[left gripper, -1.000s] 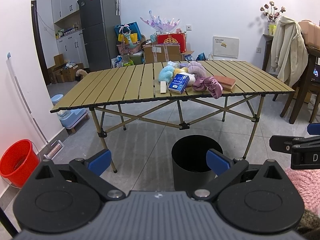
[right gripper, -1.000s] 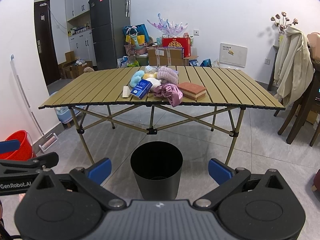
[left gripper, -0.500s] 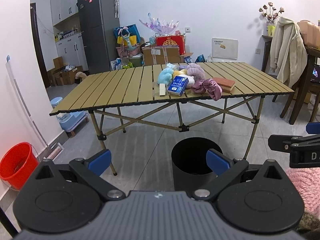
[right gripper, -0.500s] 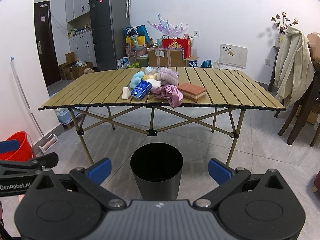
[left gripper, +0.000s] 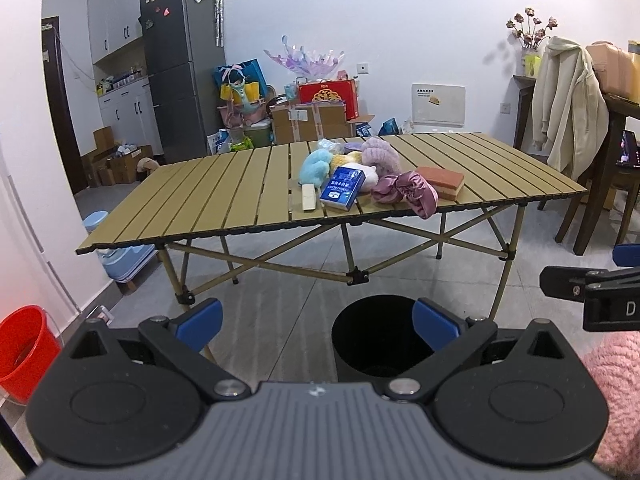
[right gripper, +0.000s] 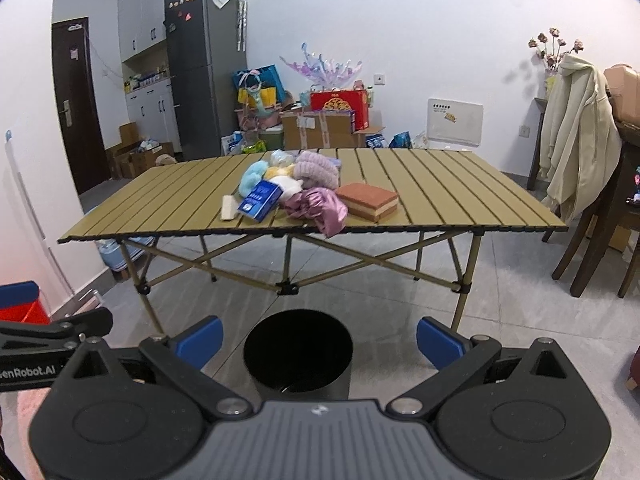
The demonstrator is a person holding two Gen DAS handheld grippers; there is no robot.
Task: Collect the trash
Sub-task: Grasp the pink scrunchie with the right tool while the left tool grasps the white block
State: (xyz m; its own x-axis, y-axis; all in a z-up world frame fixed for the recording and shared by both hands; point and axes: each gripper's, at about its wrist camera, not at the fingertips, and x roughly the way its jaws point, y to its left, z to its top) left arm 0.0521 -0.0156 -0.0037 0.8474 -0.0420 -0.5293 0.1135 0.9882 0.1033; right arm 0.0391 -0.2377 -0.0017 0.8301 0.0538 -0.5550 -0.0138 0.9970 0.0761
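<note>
Approach phase, nothing yet gathered. Left gripper (left gripper: 316, 320) spread wide and empty, held low above the floor, well apart from the table (left gripper: 224, 208). Right gripper (right gripper: 318, 338) likewise wide and empty, at a similar height; seen again at the right edge of the left view.

Trash clustered near the middle of the tabletop, toward the near edge: blue box (left gripper: 342, 188) tilted against the heap, pale stick (left gripper: 308, 203) lying flat just left of it, purple cloth (left gripper: 408, 192) spilling over the table edge, sponge block (left gripper: 442, 182) at the right of the cluster. Behind these, fluffy bundles in blue (left gripper: 316, 168), yellow and mauve (left gripper: 382, 156), touching one another. Which of these count as trash not certain from the views.

Bin (right gripper: 298, 354) black, open-topped, standing on the floor in front of the table, directly below the right gripper's line of sight. Contents too dark to tell.

Next move, as judged: raise either gripper to tabletop level and advance to the cluster. Box or cloth nearest and least hemmed in, so likely first picks. Cloth soft and draped, calling for a pinch on a bunched fold; box rigid, calling for a grip across its narrow faces. Bin close below the near edge, so carry short.
</note>
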